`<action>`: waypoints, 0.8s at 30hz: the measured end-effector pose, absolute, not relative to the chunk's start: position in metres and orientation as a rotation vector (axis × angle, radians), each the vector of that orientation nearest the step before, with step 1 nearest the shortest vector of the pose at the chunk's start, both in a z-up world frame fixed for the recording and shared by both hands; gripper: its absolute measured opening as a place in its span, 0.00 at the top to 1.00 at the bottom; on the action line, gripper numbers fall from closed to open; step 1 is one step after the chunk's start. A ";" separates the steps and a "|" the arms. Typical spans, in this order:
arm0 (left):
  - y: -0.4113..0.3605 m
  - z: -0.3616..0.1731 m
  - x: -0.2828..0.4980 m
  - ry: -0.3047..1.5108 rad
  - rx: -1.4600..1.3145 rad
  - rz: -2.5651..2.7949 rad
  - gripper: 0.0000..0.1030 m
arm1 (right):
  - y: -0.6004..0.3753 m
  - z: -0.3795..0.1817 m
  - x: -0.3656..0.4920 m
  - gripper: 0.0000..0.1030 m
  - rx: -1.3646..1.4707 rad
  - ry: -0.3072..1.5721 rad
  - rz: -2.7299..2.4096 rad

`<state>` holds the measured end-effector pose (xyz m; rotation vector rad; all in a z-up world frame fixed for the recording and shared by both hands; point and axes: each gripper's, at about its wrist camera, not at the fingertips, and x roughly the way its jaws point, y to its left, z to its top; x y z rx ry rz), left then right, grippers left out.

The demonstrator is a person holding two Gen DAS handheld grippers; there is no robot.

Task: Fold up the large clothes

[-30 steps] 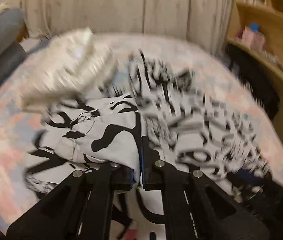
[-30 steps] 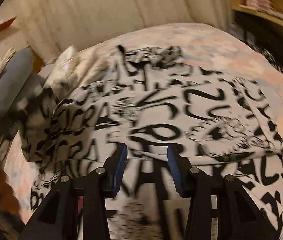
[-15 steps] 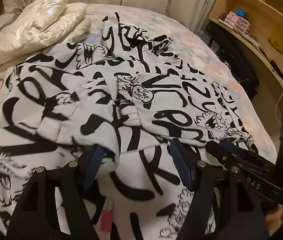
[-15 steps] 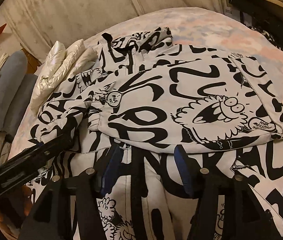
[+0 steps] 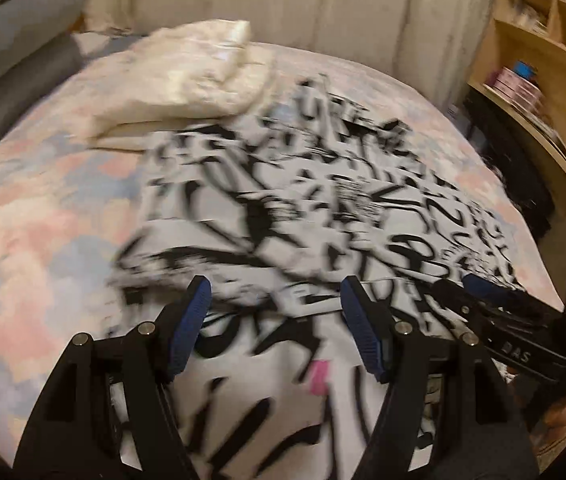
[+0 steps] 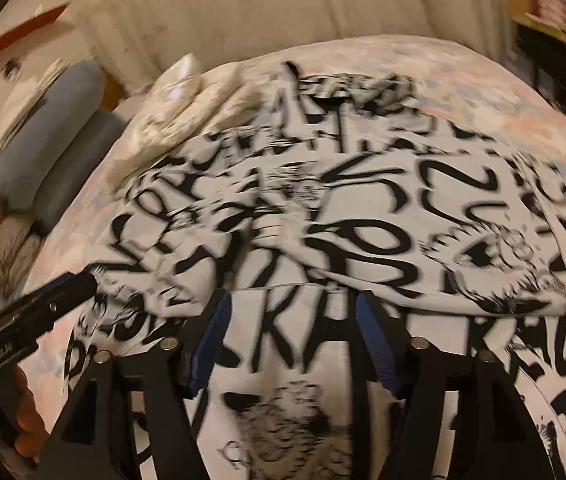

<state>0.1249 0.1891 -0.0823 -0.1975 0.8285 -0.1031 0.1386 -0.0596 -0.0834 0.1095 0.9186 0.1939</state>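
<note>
Hoodie (image 5: 323,216) spread on bed (image 5: 43,216), lengthwise away from camera. Left tongs (image 5: 275,300) released over near fold edge. Right view: right tongs (image 6: 291,308) released, just widened, nothing between; same edge just ahead.

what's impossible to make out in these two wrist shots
- Printed words on the white garment with black graffiti lettering: motion blur smears them in both views.
- Its near hem: cut off by the bottom edge and covered by the left hand-held gripper and right hand-held gripper.
- Items on the wooden shelves: blurred and too small, left wrist view.
- Cream padded bundle: blur leaves its kind unclear.
</note>
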 end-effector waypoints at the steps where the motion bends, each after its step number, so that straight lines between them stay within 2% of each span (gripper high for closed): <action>1: 0.198 -0.084 0.122 0.826 -0.206 -0.082 0.37 | -0.046 -0.082 0.139 0.32 0.078 0.919 0.224; 8: 0.256 -0.105 0.109 0.850 -0.322 -0.004 0.37 | 0.031 -0.090 0.154 0.31 -0.148 0.934 0.330; 17: 0.276 -0.123 0.109 0.868 -0.383 -0.001 0.37 | 0.087 -0.149 0.197 0.33 -0.438 1.005 0.291; 18: 0.277 -0.124 0.109 0.868 -0.388 -0.001 0.37 | 0.093 -0.153 0.201 0.46 -0.467 1.000 0.284; 19: 0.275 -0.123 0.110 0.868 -0.392 -0.001 0.37 | 0.093 -0.155 0.204 0.65 -0.477 1.001 0.280; 22: 0.277 -0.123 0.107 0.862 -0.401 0.000 0.37 | 0.098 -0.143 0.214 0.91 -0.471 0.970 0.275; 24: 0.277 -0.121 0.105 0.854 -0.400 -0.003 0.37 | 0.094 -0.119 0.214 0.92 -0.432 0.896 0.288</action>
